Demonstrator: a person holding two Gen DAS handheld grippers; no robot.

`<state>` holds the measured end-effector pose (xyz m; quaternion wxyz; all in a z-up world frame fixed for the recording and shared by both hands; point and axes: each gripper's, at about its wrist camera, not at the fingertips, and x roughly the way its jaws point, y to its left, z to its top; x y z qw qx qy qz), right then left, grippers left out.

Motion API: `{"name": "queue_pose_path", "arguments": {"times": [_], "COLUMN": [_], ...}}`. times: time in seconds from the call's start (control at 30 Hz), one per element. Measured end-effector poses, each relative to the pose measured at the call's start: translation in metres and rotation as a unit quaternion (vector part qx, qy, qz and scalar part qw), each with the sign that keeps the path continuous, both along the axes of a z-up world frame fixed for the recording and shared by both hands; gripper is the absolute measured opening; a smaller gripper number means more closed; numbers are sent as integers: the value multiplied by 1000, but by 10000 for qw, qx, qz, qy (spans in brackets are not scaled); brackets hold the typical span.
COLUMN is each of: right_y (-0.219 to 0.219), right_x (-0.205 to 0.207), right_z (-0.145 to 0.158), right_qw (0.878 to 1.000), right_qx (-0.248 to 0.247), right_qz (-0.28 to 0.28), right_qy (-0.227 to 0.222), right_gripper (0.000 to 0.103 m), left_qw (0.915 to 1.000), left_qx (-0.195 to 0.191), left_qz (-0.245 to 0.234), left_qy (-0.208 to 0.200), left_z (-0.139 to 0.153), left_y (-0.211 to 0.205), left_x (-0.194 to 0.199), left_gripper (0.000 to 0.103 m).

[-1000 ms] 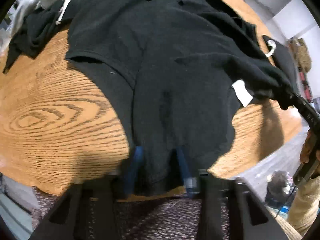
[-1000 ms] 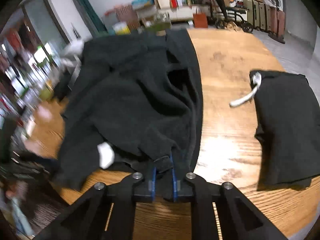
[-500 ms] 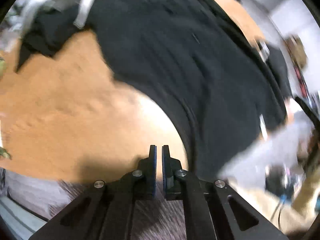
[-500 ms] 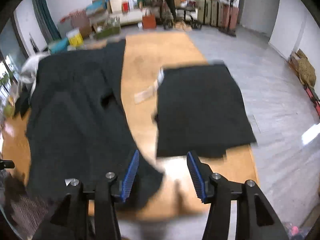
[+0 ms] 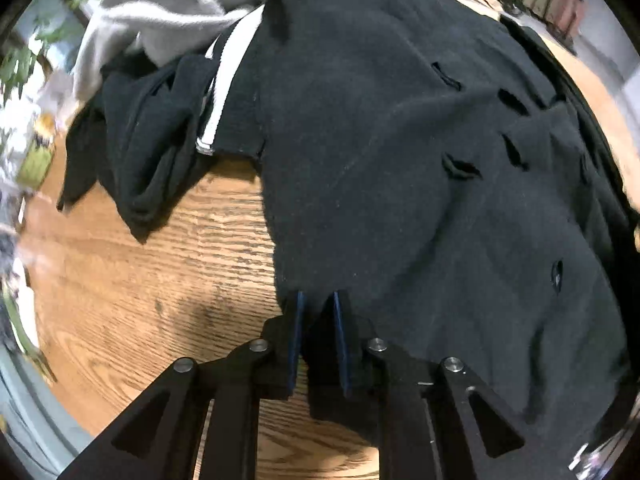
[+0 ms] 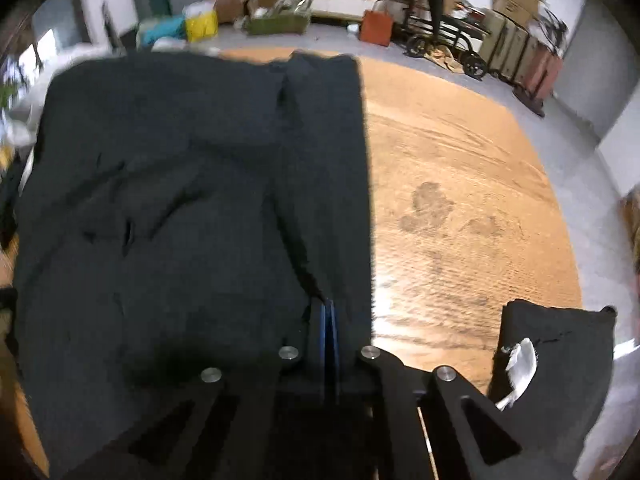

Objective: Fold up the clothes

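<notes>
1. In the left wrist view we see our left gripper (image 5: 316, 300) at lower centre, its blue pads set narrowly apart with the hem of the black garment (image 5: 400, 152) caught between them.
2. The garment spreads over the centre and right of that frame on the wooden table (image 5: 132, 280); its right edge is cut off by the lens rim.
3. At upper left a grey garment (image 5: 160, 12) and a bunched dark piece (image 5: 140, 132) lie blurred; we cannot tell what they are.
4. In the right wrist view our right gripper (image 6: 329, 308) is pressed closed on a fold of the same garment (image 6: 180, 200), the pads almost hidden by cloth.
5. At lower right a folded black item (image 6: 560, 356) with a white cord (image 6: 520, 364) is partly cut off.
</notes>
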<state>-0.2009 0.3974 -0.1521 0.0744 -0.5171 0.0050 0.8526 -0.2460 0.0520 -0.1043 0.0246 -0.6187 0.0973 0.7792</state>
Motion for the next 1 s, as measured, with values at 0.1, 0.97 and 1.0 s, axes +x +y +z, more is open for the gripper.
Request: {"name": "queue_pose_path", "arguments": {"times": [0.1,0.97,1.0], "right_y": [31,25,33], "right_x": [3,-240,-245], "right_z": [13,2,2], "right_qw": [9991,9852,9824], "right_qx": [45,1253,1363], "right_qz": [-353,-1148,-1256], "right_qy": [213,-215,-213], "right_gripper": [4,31,32], "left_qw": [9997,9906,9887], "left_qx": [-189,909,1063], "left_qz": [-98,835,914], "left_qy": [-131,596,526], "left_z": [1,10,9], "left_y": [-5,-9,-15], "left_x": [-2,-168,-171], "left_gripper": [11,3,3]}}
